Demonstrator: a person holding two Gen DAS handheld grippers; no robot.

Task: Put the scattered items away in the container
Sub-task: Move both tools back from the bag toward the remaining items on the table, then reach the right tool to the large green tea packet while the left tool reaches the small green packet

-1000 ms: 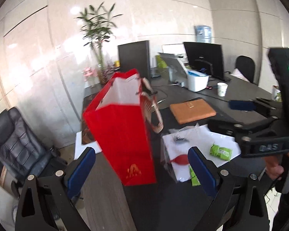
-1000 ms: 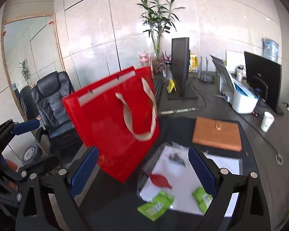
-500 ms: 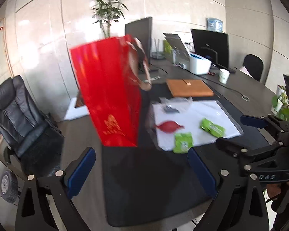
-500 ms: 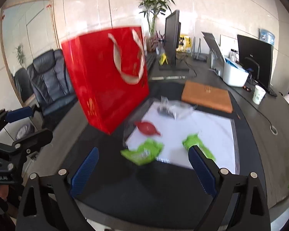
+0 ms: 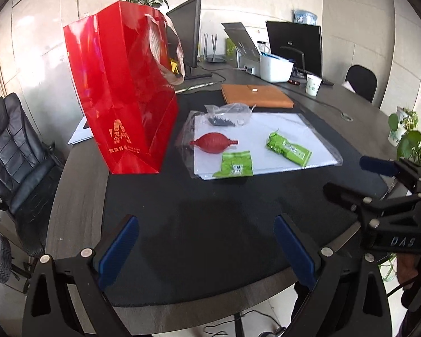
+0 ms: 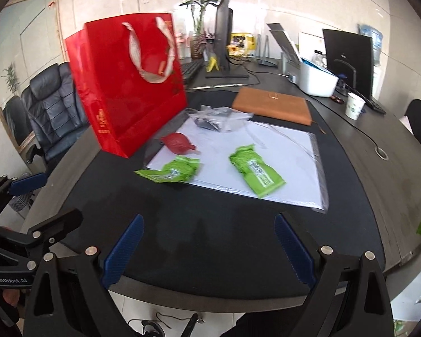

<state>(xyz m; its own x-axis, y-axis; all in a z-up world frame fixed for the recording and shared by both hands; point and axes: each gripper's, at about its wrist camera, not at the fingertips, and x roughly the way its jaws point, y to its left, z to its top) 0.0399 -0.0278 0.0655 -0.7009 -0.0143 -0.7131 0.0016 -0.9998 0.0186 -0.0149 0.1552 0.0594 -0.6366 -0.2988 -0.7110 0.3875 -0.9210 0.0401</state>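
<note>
A tall red gift bag [image 5: 126, 95] [image 6: 132, 84] with ribbon handles stands upright on the black desk mat. To its right, on a white sheet [image 5: 266, 140] [image 6: 280, 151], lie a red rubber bulb [image 5: 214, 143] [image 6: 178, 143], two green packets [image 5: 234, 165] [image 5: 289, 149] [image 6: 169, 170] [image 6: 256, 170] and a clear plastic bag of small dark parts [image 5: 227, 115] [image 6: 216, 119]. My left gripper [image 5: 206, 247] is open and empty, back over the mat's near edge. My right gripper [image 6: 209, 250] is open and empty, also at the near edge.
A brown leather folder [image 5: 255, 95] lies behind the sheet. Monitors [image 5: 294, 46], a white printer [image 5: 272, 66], a paper cup [image 5: 313, 84] and a plant stand further back. A black office chair [image 5: 16, 146] is left of the desk. The desk edge is close below both grippers.
Both grippers have pulled back and away from the red bag, toward the desk's near edge. The bag has gone from tilted to standing upright on the mat.
</note>
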